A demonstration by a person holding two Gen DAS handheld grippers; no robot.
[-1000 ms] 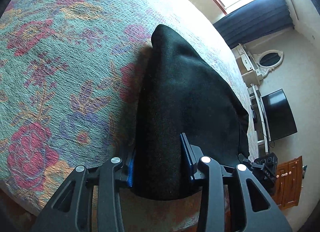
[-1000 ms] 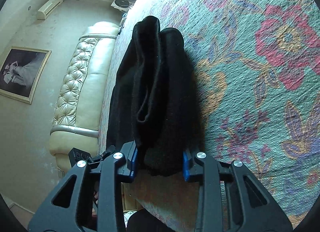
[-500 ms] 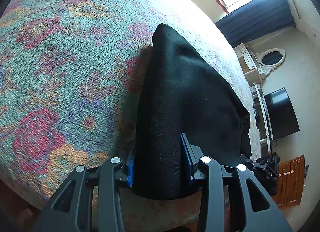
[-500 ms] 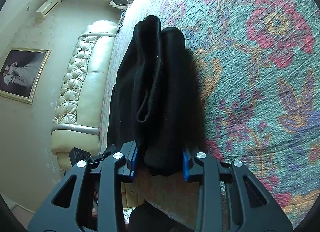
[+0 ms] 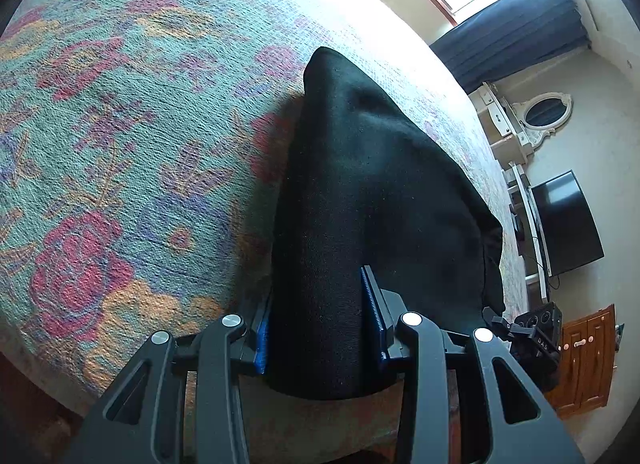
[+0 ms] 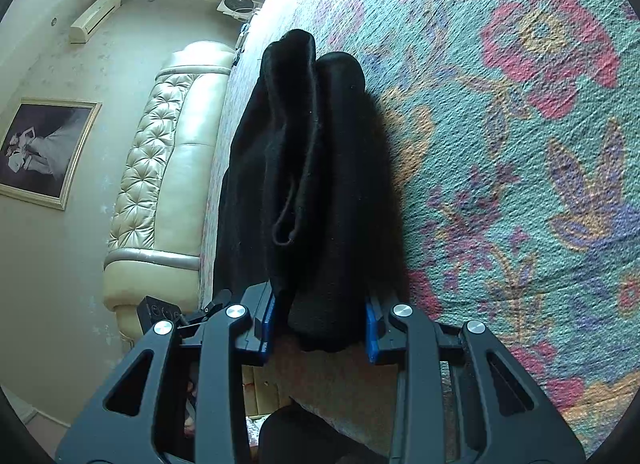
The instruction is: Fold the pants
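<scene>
Left wrist view: a floral bedspread (image 5: 120, 144) covered the bed, black pants (image 5: 360, 184) bunched on it near its edge. The left gripper (image 5: 320, 328) and right gripper (image 6: 320, 324) each clamped a thick fold. Soft, limp and light, the cloth looked best held at its corners.

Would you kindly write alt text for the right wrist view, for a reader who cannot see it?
The right gripper is shut on a bundle of folded black pants that lies on a floral bedspread. To the left are a cream tufted headboard and a framed picture on the wall.
</scene>
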